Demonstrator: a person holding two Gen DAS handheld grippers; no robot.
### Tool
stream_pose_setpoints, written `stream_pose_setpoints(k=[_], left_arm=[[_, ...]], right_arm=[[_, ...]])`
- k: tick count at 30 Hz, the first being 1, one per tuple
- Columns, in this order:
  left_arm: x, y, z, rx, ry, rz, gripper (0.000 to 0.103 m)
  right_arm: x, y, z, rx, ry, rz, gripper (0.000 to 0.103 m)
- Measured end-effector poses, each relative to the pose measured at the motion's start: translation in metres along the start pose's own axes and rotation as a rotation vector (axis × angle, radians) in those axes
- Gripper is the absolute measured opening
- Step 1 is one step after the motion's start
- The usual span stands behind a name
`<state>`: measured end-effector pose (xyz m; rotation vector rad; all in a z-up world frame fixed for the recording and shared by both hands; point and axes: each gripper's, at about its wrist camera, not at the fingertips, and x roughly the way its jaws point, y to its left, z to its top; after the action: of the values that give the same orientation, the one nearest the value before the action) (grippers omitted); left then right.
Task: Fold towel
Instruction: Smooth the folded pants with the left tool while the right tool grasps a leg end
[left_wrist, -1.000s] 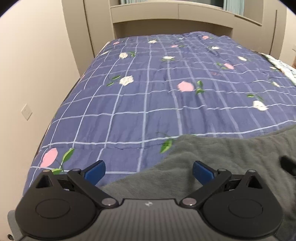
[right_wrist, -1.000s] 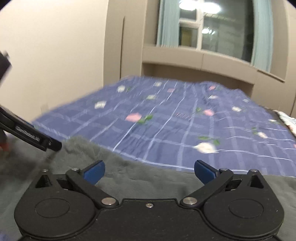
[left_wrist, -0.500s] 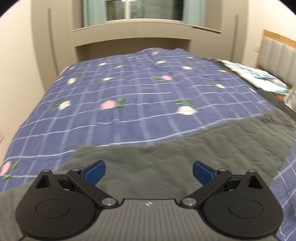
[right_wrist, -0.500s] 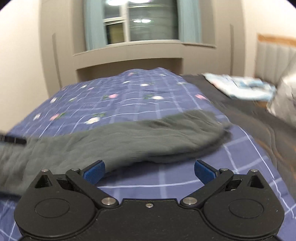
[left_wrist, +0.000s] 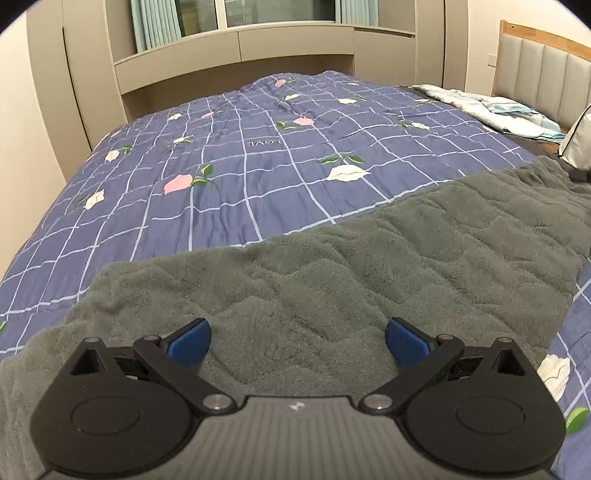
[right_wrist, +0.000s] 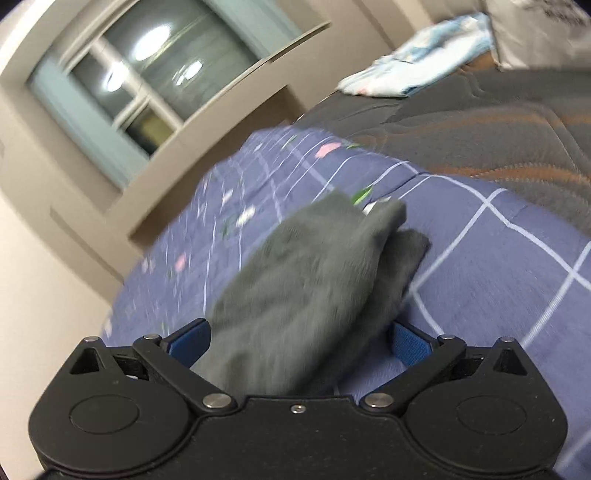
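Observation:
A dark grey fleecy towel (left_wrist: 332, 273) lies spread in a long band across the near part of the bed. My left gripper (left_wrist: 297, 341) hovers low over its near edge, open, with its blue pads wide apart and only flat towel between them. In the tilted, blurred right wrist view the towel (right_wrist: 306, 280) shows as a bunched end with a lower layer peeking out at the right. There my right gripper (right_wrist: 299, 341) is open, blue pads on either side of the towel.
The bed carries a blue checked quilt with flowers (left_wrist: 258, 158). A light blue folded cloth (left_wrist: 491, 107) and a padded headboard (left_wrist: 546, 77) are at the right. Beige cabinets and a window (left_wrist: 236, 48) stand behind. A dark mattress pad (right_wrist: 498, 129) lies beyond the quilt.
Both views swung from the wall side of the bed toward the headboard side. The right gripper rolled sideways and closed in on the towel's end, which now sits between its pads.

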<state>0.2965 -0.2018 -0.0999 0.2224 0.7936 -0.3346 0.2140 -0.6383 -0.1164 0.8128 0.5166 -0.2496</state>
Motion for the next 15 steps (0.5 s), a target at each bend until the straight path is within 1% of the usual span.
stream_pose_setpoints(k=[1, 2, 3, 4, 5, 6, 7, 8, 11, 13, 15], left_arm=[[0.001, 0.002, 0.001, 0.000, -0.001, 0.000, 0.103], [0.001, 0.003, 0.002, -0.001, -0.001, -0.002, 0.103], [0.001, 0.004, 0.002, -0.005, 0.001, -0.005, 0.103], [0.001, 0.005, 0.003, -0.012, 0.005, -0.010, 0.103], [0.001, 0.006, 0.004, -0.014, 0.010, -0.014, 0.103], [0.000, 0.006, 0.005, -0.016, 0.015, -0.018, 0.103], [-0.001, 0.007, 0.007, -0.019, 0.017, -0.020, 0.103], [-0.002, 0.008, 0.008, -0.024, 0.019, -0.023, 0.103], [-0.006, 0.011, 0.012, -0.045, 0.023, -0.031, 0.103], [-0.011, 0.013, 0.013, -0.062, 0.013, -0.046, 0.103], [-0.011, 0.014, 0.014, -0.071, 0.010, -0.061, 0.103]], right_arm=[[0.001, -0.002, 0.002, 0.030, -0.015, -0.003, 0.096], [0.000, -0.004, 0.005, 0.051, -0.031, -0.013, 0.080], [0.000, -0.005, 0.007, 0.068, -0.041, -0.040, 0.068], [-0.001, -0.006, 0.011, 0.086, -0.045, -0.066, 0.044], [-0.002, -0.009, 0.013, 0.107, -0.047, -0.083, 0.031], [-0.004, -0.011, 0.015, 0.122, -0.050, -0.079, 0.028], [-0.006, -0.011, 0.018, 0.117, -0.055, -0.079, 0.021], [-0.009, -0.007, 0.021, 0.092, -0.062, -0.083, 0.017], [-0.022, 0.017, 0.034, -0.021, -0.095, -0.077, 0.015], [-0.032, 0.031, 0.044, -0.069, -0.129, -0.046, 0.014], [-0.035, 0.039, 0.049, -0.123, -0.140, -0.047, 0.014]])
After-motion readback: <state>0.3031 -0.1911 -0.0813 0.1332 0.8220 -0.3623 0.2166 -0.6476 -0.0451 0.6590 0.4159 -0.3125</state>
